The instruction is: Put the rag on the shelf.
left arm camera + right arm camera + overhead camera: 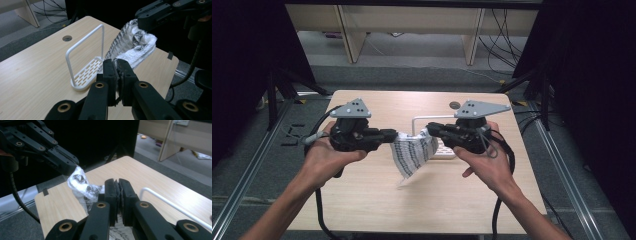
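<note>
A white cloth with black print [413, 155] hangs above the table, stretched between my two grippers. My left gripper [395, 135] is shut on its left top corner, and my right gripper [429, 129] is shut on its right top corner. In the left gripper view the cloth [135, 47] runs from my closed jaws up to the right gripper [142, 23]. In the right gripper view the cloth [83, 187] stretches from my jaws to the left gripper [72, 170]. A white wire rack [439, 147] with a slotted base stands on the table behind the cloth.
The light wooden table [362, 200] has a round cable hole [454, 105] near its far edge. The rack's tall handle [85, 41] rises beside the cloth. Dark stands and cables flank the table; wooden furniture legs [352, 40] stand beyond.
</note>
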The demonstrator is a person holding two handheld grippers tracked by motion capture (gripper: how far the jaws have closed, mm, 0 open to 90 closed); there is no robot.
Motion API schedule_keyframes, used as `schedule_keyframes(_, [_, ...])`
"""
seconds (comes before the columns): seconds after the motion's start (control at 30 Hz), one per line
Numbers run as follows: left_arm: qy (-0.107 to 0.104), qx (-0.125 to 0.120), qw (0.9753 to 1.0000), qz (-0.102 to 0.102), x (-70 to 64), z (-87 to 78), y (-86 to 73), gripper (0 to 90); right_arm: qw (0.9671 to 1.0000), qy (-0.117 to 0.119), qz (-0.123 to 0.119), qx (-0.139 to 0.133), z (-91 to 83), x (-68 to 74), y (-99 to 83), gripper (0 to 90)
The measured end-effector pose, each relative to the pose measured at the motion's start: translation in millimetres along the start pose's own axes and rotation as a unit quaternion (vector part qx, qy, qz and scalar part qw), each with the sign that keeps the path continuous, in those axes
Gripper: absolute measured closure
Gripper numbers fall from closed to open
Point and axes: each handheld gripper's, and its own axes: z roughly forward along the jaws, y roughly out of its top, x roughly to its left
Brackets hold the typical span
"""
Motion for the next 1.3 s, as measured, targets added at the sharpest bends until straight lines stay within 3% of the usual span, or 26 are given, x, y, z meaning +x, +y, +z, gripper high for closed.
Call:
schedule_keyframes(0.17, [0.004,-0.005,1.0,0.005,1.5,12.9,18.2,85.2,0.9996,-0.024,-0.009,-0.015,-9.6,-14.8,-0.9,86.7])
schedule_keyframes(0.3, [0.007,-0.006,0.9999,0.007,4.5,21.9,29.2,85.2,0.9993,-0.032,0.01,-0.018,-13.6,-25.8,-1.2,86.7])
schedule_keyframes(0.57, [0.013,-0.007,0.9999,0.005,15.1,36.6,45.0,85.1,0.9984,-0.047,0.018,-0.028,-15.4,-43.0,-0.4,86.7])
schedule_keyframes(0.6, [0.017,-0.012,0.9998,-0.003,16.8,40.3,47.1,85.1,0.9978,-0.058,0.022,-0.025,-17.1,-46.4,0.7,86.7])
schedule_keyframes(0.93, [0.03,-0.024,0.999,-0.022,31.7,57.6,62.2,85.1,0.9955,-0.072,0.049,-0.037,-10.1,-66.8,6.2,86.7])
schedule_keyframes(1.0, [0.033,-0.026,0.9988,-0.026,34.3,63.3,66.7,85.1,0.9956,-0.073,0.043,-0.039,-9.1,-69.9,6.8,86.7])
schedule_keyframes(1.07, [0.035,-0.026,0.9986,-0.029,36.8,68.4,70.3,85.1,0.9944,-0.079,0.059,-0.039,-7.0,-75.0,8.0,86.7])
schedule_keyframes(1.13, [0.036,-0.028,0.9984,-0.033,39.2,72.3,73.2,85.1,0.9946,-0.081,0.05,-0.041,-6.5,-77.8,8.3,86.7])
schedule_keyframes(1.3, [0.039,-0.03,0.9978,-0.044,46.4,83.2,79.9,85.0,0.9929,-0.091,0.061,-0.045,-5.8,-89.7,10.8,86.7])
